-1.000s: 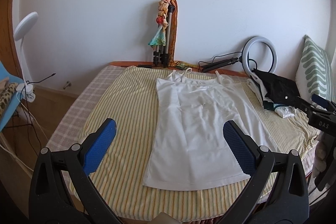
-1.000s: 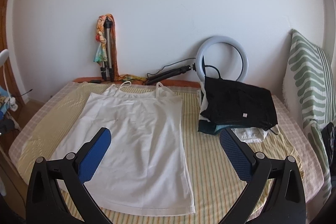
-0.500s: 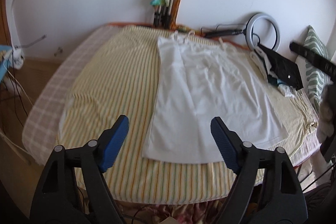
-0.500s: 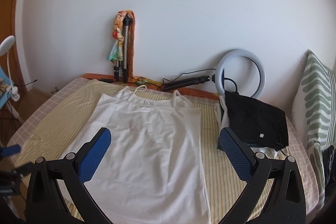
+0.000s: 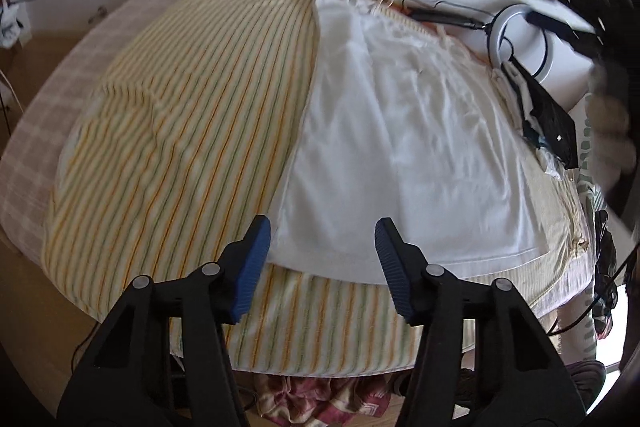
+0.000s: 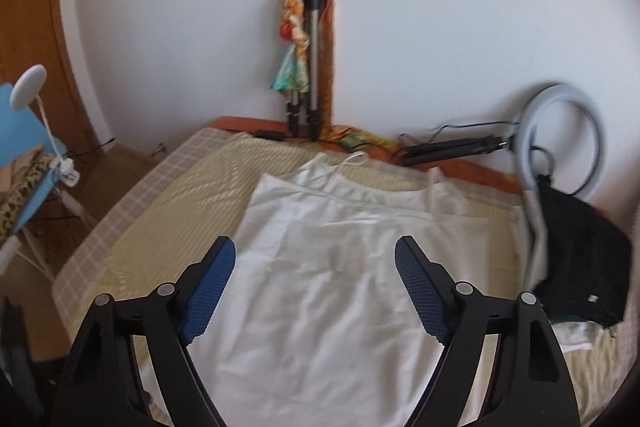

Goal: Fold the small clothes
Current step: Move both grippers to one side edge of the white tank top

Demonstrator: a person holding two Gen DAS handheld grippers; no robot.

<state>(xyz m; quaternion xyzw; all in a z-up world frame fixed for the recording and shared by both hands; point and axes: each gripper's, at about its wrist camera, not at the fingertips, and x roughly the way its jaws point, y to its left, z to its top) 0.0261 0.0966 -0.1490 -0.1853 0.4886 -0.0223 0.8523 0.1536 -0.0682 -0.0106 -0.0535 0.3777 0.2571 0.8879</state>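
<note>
Two grippers are seen above a bed covered by a striped sheet (image 5: 180, 131), and neither is grasping anything; the left gripper (image 5: 322, 231) is held with its blue-padded fingers (image 5: 252, 259) spread wide, just above the near hem corner of a white camisole (image 5: 400, 147), with no cloth caught between the pads; the right gripper (image 6: 316, 259) is likewise held with its fingers (image 6: 420, 291) released and well apart, hovering over the middle of the same camisole (image 6: 340, 287). The garment is laid flat on the striped sheet (image 6: 192, 195), its thin straps pointed toward the wall and its hem toward the near edge of the bed; some light wrinkles are visible across its body. A pile of dark clothes (image 6: 576, 259) is seen beside the camisole on the right side of the bed (a pale item is tucked under it), and a ring light (image 6: 560, 135) is propped against the wall behind that pile. A folded tripod (image 6: 310, 67) draped with a colourful scarf is leaned upright against the wall at the head of the bed; a white desk lamp (image 6: 28, 89) is visible at the far left of the right wrist view. Parts of both views are blurred.
</note>
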